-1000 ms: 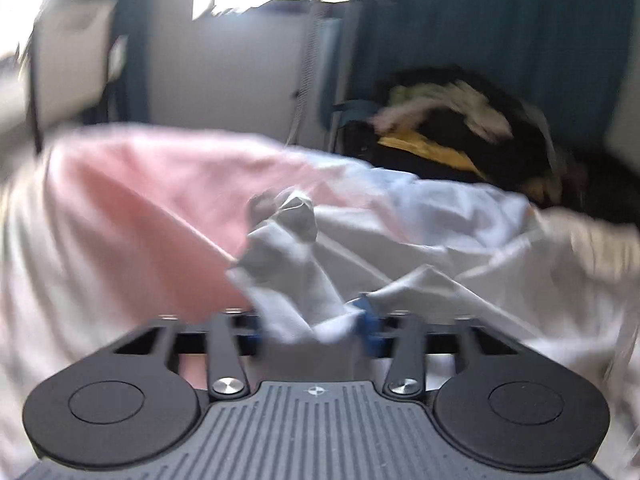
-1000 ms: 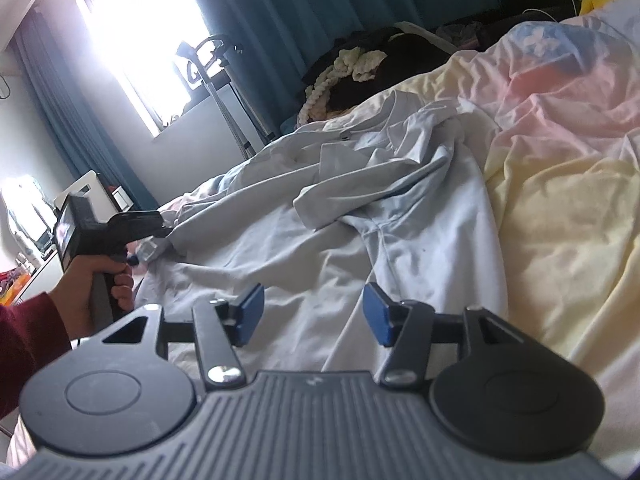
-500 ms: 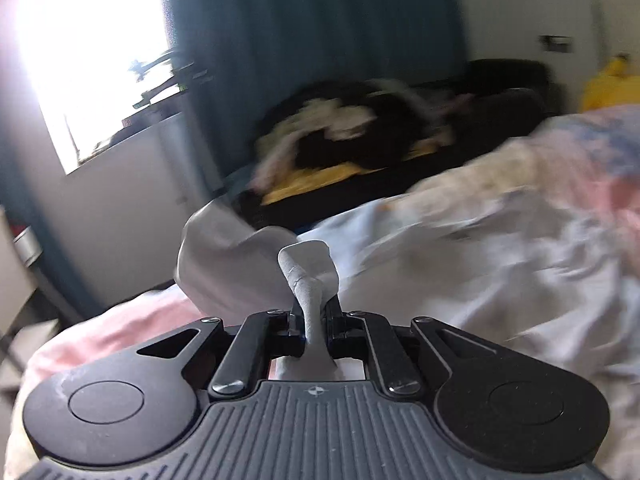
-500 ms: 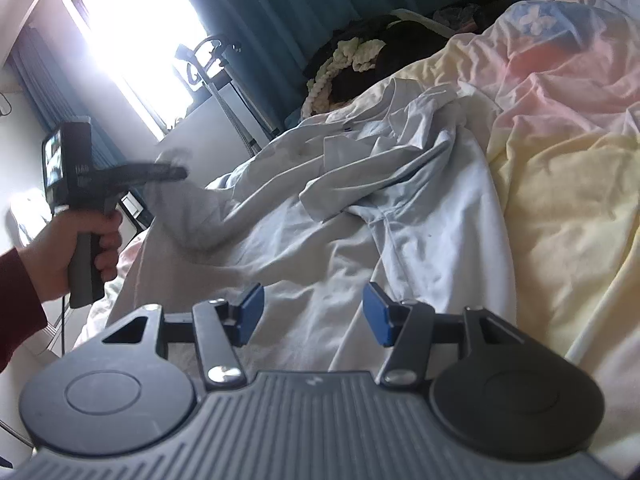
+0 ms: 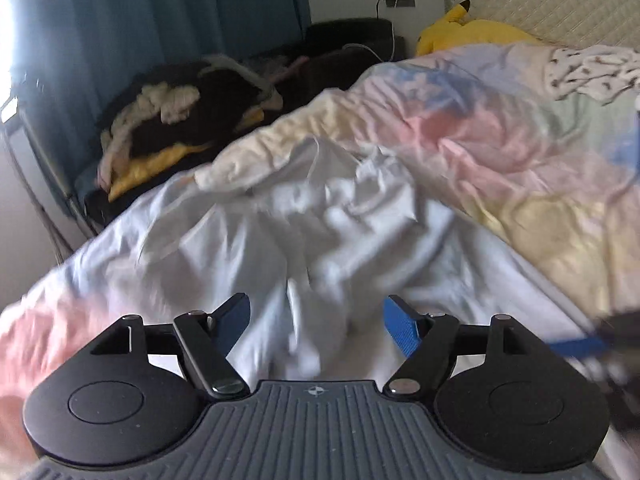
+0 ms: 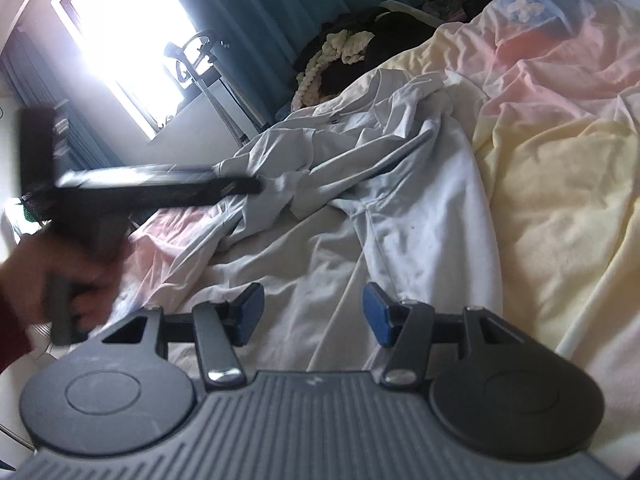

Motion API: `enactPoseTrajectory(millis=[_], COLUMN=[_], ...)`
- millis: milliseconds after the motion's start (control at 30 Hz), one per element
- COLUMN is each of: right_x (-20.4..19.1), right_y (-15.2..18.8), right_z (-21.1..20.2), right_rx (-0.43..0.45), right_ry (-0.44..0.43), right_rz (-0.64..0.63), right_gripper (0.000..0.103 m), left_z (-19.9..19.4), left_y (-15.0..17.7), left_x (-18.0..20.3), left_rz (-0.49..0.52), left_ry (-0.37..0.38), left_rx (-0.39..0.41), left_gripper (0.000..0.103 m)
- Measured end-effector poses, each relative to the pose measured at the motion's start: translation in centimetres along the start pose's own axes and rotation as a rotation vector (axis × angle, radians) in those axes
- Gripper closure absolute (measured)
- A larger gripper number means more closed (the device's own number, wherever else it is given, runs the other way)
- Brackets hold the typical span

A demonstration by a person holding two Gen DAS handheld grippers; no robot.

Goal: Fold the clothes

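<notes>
Pale, crumpled cotton fills the middle of both views: the white shirt (image 6: 372,216) lies rumpled on the pastel bedspread (image 6: 560,128). My left gripper (image 5: 316,320) is spread wide with nothing in it, cloth bunched just under its fingers. My right gripper (image 6: 312,312) gapes too, empty, over the shirt's lower part. I'd judge the sleeve in centre frame needs smoothing; I should pinch one layer at an edge and draw it flat.

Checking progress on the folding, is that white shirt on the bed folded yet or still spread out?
Not folded: the white shirt lies loosely spread and rumpled on the bedspread, one sleeve thrown across its front. Both grippers are open, holding nothing.
</notes>
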State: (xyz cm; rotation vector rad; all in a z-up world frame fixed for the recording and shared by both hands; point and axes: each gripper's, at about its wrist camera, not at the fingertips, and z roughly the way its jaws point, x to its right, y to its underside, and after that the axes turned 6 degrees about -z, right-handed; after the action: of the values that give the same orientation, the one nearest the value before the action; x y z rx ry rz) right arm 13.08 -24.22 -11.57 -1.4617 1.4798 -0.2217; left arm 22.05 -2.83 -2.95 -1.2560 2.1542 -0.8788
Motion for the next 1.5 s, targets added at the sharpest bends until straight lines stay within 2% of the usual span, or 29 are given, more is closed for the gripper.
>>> enactPoseTrajectory(millis=[133,233,300,400,500,533,600,667,800,933,967,1033,1100,1133,1167,1267,1333,1500], right_x=[-0.3,-0.7,-1.0,-1.4,-1.7,-1.8,-1.9,-2.1,-2.5,-1.7,-1.5,-0.9,-0.6,-0.6,-0.7,-0.8,-0.9,-0.9], right_y=[-0.3,-0.5,-0.7,-0.6,-0.1,0.2,0.5,0.8,0.8,0.5,0.5,0.4,0.3,0.3,0.3,0.3,0.4,0.3], right_z=[-0.7,-1.3,-1.7,-2.7,-3.9,-4.3,-5.1,-5.6,-6.1,-6.5,-6.5,-6.7,-6.7,-6.7,-6.7,-6.8,-6.9,-6.8], right_rx=[0.017,0.029,0.038,0.047,0.045,0.045,0.047,0.049,0.055,0.074,0.075,0.079,0.082,0.082,0.081,0.077,0.075,0.073], right_ry=[-0.018,-0.034,-0.045,-0.057,-0.049,-0.045,-0.040,-0.042,-0.052,-0.045,-0.047,-0.051,-0.060,-0.063,-0.065,-0.073,-0.078,-0.081], right_rz=[-0.004,-0.012,-0.015,-0.010,-0.008,-0.007,-0.004,-0.003,-0.016,0.012,0.026,0.054,0.072,0.070,0.066,0.062,0.063,0.070], right_gripper=[0.047,0.047,0.047,0.047,0.047,0.047,0.047,0.047,0.047,0.047,0.047,0.047,0.047,0.047,0.047,0.047,0.047,0.047], left_z=[-6.3,-9.2,-10.1,-10.2,-10.1,-10.3,-10.6,-11.0,-12.5,-14.0,-14.1,-13.8,-13.0,-12.6,-12.3,-13.2,-14.5,-18.9], left_y=[4.4,8.3,10.6,12.9,13.9,14.0,14.2,14.3,13.2,11.1,10.7,10.3,10.6,10.8,11.1,11.8,11.9,12.3], left_x=[-3.1,-5.6,-6.5,-7.0,-6.5,-6.0,-4.9,-3.6,-0.3,3.7,5.0,7.3,8.8,9.6,10.1,10.8,10.4,8.0], left_rz=[-0.143,-0.299,-0.355,-0.375,-0.337,-0.313,-0.265,-0.236,-0.173,-0.143,-0.110,-0.059,-0.054,-0.049,-0.027,0.035,0.036,0.007], left_ry=[0.023,0.011,-0.008,-0.040,-0.064,-0.067,-0.074,-0.098,-0.210,-0.237,-0.245,-0.237,-0.198,-0.179,-0.163,-0.102,-0.052,0.052], left_rx=[-0.025,-0.049,-0.075,-0.154,-0.242,-0.268,-0.319,-0.359,-0.355,-0.313,-0.300,-0.293,-0.332,-0.352,-0.373,-0.381,-0.386,-0.365], left_gripper=[0.023,0.023,0.023,0.024,0.034,0.042,0.061,0.093,0.098,0.098,0.098,0.097,0.093,0.082,0.063,0.033,0.025,0.019])
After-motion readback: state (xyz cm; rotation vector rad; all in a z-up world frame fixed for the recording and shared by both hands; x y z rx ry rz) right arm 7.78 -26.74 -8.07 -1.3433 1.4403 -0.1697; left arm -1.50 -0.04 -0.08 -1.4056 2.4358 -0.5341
